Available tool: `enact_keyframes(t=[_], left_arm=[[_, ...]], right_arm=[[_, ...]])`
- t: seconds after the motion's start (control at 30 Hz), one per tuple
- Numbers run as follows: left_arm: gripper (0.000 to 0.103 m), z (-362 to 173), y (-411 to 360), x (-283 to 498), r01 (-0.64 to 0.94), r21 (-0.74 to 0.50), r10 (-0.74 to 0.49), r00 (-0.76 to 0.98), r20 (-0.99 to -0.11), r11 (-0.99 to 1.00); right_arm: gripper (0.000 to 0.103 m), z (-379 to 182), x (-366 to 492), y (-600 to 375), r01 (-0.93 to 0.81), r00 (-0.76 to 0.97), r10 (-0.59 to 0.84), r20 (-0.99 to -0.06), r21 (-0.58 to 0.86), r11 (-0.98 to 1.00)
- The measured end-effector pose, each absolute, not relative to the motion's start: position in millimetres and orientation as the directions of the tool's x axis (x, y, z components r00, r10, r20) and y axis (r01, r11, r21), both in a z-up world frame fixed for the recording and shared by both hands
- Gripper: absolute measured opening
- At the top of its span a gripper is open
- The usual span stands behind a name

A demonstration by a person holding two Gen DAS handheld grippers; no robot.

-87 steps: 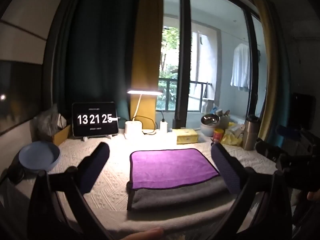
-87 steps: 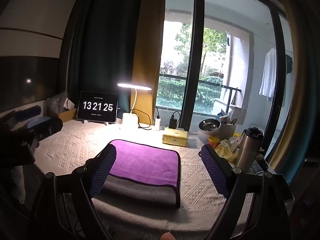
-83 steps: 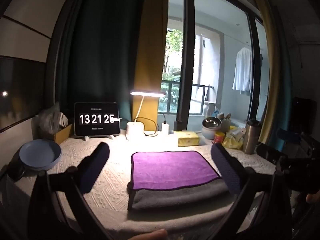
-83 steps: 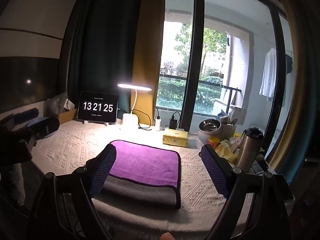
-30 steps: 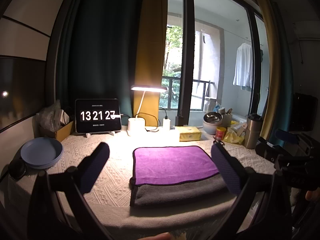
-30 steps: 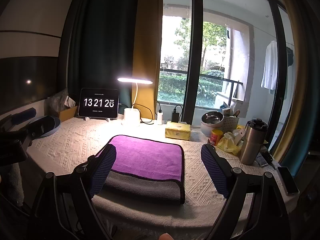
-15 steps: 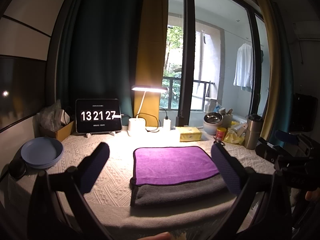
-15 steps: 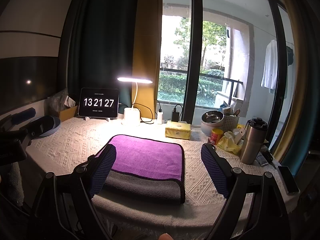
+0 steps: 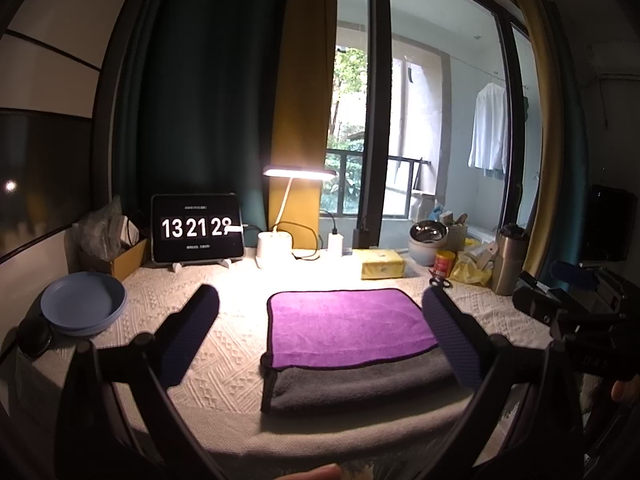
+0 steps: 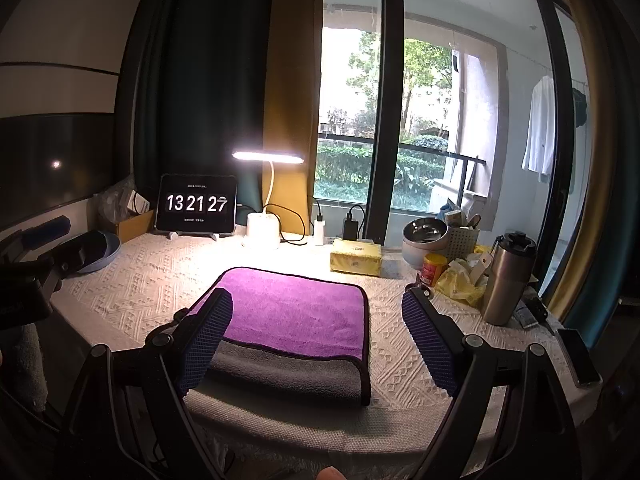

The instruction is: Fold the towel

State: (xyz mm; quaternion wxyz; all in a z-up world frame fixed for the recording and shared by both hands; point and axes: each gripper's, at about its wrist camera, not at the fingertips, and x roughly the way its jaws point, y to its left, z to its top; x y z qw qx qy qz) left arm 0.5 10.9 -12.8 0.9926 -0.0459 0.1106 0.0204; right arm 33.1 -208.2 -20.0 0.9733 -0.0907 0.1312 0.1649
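Note:
A folded towel, purple on top and grey underneath [image 9: 352,332], lies flat on the white textured tablecloth [image 9: 224,364] near the table's front edge; it also shows in the right wrist view [image 10: 296,320]. My left gripper [image 9: 320,328] is open and empty, held back from the table with the towel between its fingers in view. My right gripper [image 10: 316,332] is open and empty too, raised in front of the towel. The right gripper's body shows at the right edge of the left wrist view [image 9: 576,320].
A blue bowl [image 9: 82,304] sits at the left. A clock tablet [image 9: 197,228], a lit desk lamp [image 9: 276,244] and a yellow box [image 9: 382,264] stand along the back. A steel tumbler [image 10: 506,280], a red can [image 10: 434,270], a phone [image 10: 578,356] and clutter stand at the right.
Both grippers have stayed open and almost still; the views have drifted only slightly. The towel has not moved.

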Motion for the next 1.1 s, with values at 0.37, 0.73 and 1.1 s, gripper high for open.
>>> enact_keyframes(t=[0.37, 0.73, 1.1], left_arm=[[0.102, -32.3, 6.5, 30.2, -0.046, -0.080, 0.019, 0.952, -0.306, 0.996], [0.101, -59.5, 6.4, 71.0, -0.039, -0.070, 0.006, 0.910, -0.414, 0.997], [0.101, -95.8, 17.0, 109.6, -0.061, -0.083, 0.008, 0.844, -0.536, 0.995]], right_arm=[[0.089, -32.5, 57.8, -211.2, -0.351, 0.887, 0.299, -0.351, -0.093, 0.932], [0.089, -47.3, 89.9, -218.6, -0.362, 0.857, 0.316, -0.406, -0.039, 0.931], [0.083, -66.2, 122.2, -223.6, -0.345, 0.831, 0.295, -0.471, -0.022, 0.938]])
